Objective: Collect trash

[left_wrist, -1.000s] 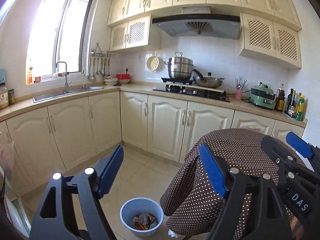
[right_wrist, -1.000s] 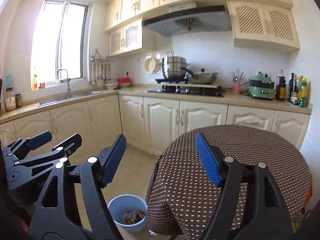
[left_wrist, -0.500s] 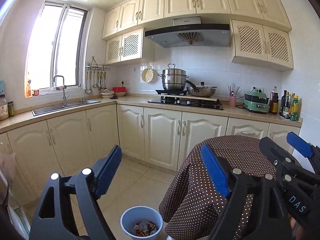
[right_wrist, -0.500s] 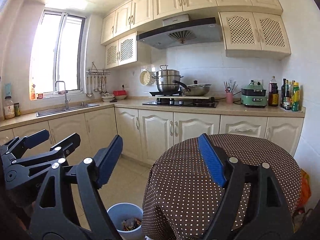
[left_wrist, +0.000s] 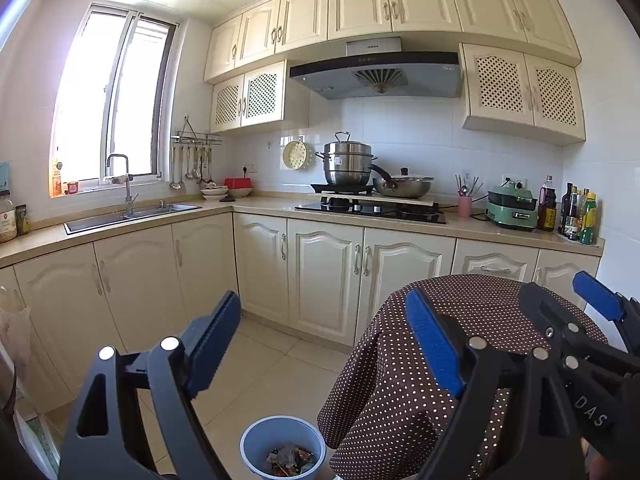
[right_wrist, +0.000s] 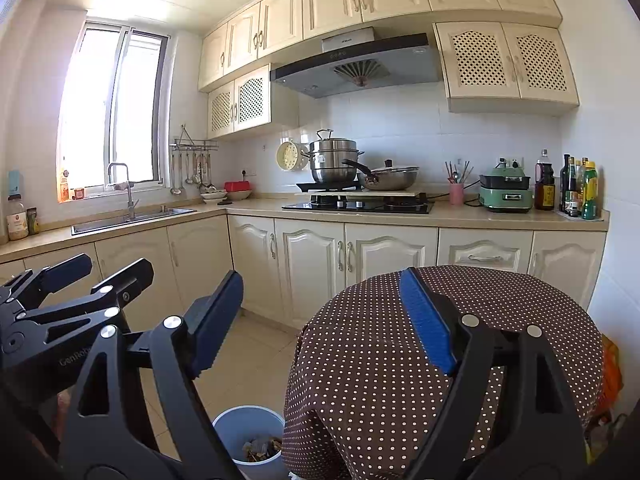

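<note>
A blue trash bin [left_wrist: 282, 444] with crumpled wrappers [left_wrist: 289, 458] inside stands on the tiled floor, low in both views; it also shows in the right wrist view [right_wrist: 249, 436]. My left gripper [left_wrist: 326, 340] is open and empty, held high above the bin. My right gripper [right_wrist: 322, 316] is open and empty, to the right of the left one, above the edge of a round table with a brown dotted cloth [right_wrist: 480, 312]. The right gripper's fingers [left_wrist: 596, 300] show at the right of the left wrist view. No loose trash shows on the table.
Cream kitchen cabinets [left_wrist: 324, 276] run along the back and left, with a sink [left_wrist: 128, 212], a stove with pots [left_wrist: 372, 204], a green cooker [left_wrist: 512, 208] and bottles [left_wrist: 580, 216] on the counter. An orange bag [right_wrist: 610, 376] lies right of the table.
Both grippers have tilted upward and risen a little, so the bin sits lower in the views. Both stay open and empty.
</note>
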{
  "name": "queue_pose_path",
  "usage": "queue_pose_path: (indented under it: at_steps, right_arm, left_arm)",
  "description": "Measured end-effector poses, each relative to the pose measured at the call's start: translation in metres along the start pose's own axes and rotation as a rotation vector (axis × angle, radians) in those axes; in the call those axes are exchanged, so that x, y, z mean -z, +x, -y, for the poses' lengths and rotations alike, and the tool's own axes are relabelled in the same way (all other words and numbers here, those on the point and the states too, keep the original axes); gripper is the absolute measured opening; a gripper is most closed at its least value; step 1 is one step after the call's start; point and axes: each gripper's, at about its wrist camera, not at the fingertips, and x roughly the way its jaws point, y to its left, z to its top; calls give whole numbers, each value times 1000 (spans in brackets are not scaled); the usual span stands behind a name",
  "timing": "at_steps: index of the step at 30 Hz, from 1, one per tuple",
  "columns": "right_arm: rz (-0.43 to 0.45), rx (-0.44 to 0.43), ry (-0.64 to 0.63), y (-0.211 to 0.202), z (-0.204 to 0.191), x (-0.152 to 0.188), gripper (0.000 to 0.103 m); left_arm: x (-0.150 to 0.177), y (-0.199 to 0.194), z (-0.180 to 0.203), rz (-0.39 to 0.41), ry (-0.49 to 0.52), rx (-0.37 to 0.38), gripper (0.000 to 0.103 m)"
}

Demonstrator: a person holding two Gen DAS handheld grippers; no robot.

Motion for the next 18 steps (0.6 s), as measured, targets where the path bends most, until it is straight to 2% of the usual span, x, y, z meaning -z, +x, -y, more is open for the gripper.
queue_pose_path:
  at_steps: [18]
  right_arm:
    - [-11, -3, -1, 4, 1, 1, 81]
  left_arm:
    - [3, 3, 1, -5, 16, 6, 83]
